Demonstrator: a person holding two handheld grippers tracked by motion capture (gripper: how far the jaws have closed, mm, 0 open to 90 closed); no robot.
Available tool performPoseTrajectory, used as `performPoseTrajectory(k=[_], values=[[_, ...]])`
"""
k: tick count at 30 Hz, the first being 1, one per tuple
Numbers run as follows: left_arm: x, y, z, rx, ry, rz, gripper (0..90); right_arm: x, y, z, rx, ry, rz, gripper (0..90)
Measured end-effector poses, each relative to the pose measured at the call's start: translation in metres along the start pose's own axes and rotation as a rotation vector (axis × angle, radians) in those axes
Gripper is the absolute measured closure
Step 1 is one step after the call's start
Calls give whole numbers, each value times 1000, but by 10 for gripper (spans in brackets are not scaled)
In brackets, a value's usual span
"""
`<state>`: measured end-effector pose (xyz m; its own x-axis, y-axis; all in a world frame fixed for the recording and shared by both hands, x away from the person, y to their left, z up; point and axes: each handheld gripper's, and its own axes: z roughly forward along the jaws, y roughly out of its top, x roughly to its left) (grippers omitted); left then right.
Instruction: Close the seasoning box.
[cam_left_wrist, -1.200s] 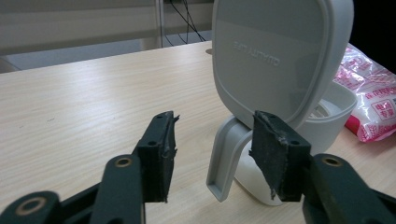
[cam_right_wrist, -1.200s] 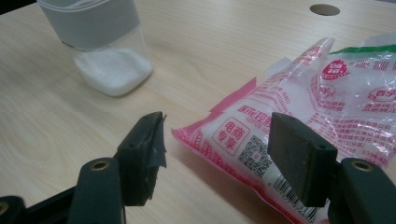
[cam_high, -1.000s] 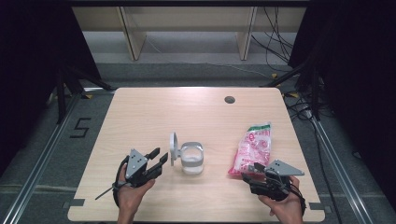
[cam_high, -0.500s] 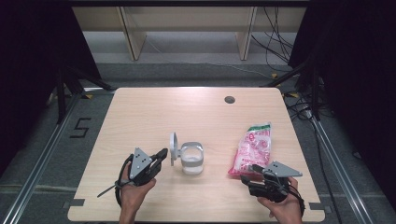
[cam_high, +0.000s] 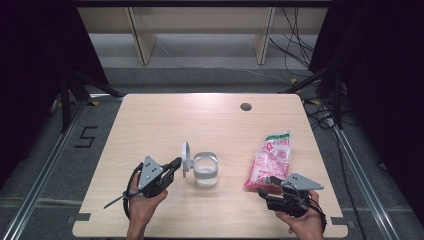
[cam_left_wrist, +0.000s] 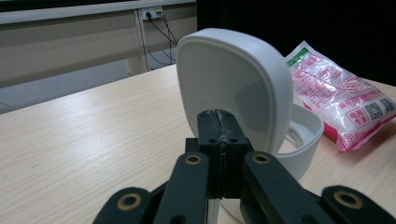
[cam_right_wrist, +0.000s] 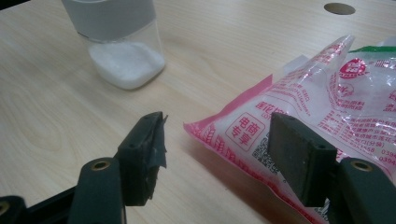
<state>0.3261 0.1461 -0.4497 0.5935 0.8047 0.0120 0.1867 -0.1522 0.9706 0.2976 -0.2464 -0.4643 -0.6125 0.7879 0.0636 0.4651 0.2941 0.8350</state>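
A small clear jar (cam_high: 205, 170) with white powder in its bottom stands on the wooden table (cam_high: 200, 125), its white hinged lid (cam_high: 185, 159) raised upright on its left side. My left gripper (cam_high: 172, 165) is just left of the lid. In the left gripper view its jaws (cam_left_wrist: 219, 123) are shut together with nothing between them, their tips right in front of the lid (cam_left_wrist: 233, 74). A pink and white bag (cam_high: 272, 157) lies at the right. My right gripper (cam_right_wrist: 215, 140) stands open at the bag's near corner (cam_right_wrist: 243, 126), its pads clear of it.
A round cable hole (cam_high: 245, 106) sits near the table's far edge. Both of the person's hands rest near the front edge. Beyond the table are wooden furniture legs (cam_high: 140, 37), floor cables (cam_high: 295, 30) and a rail (cam_high: 45, 170) at each side.
The left gripper's jaws have closed together and the gripper has edged toward the jar's lid. The right gripper, jar and bag have not moved.
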Motion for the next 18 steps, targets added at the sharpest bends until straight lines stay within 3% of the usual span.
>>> performPoseTrajectory(k=[1,2,4,5,18], values=[[-1,1,0,-1,3,-9,891,-1,0,1,-2,11,-12,374],[0,2,0,-2,-3,15,892,-1,0,0,0,5,-9,374],[-2,2,1,-15,-14,5,892,0,0,0,0,0,-4,374],[-1,3,1,-13,-17,22,891,0,0,-1,-1,-2,-7,374],[-7,6,6,-11,-24,24,892,-1,0,-1,-8,-14,-23,376]])
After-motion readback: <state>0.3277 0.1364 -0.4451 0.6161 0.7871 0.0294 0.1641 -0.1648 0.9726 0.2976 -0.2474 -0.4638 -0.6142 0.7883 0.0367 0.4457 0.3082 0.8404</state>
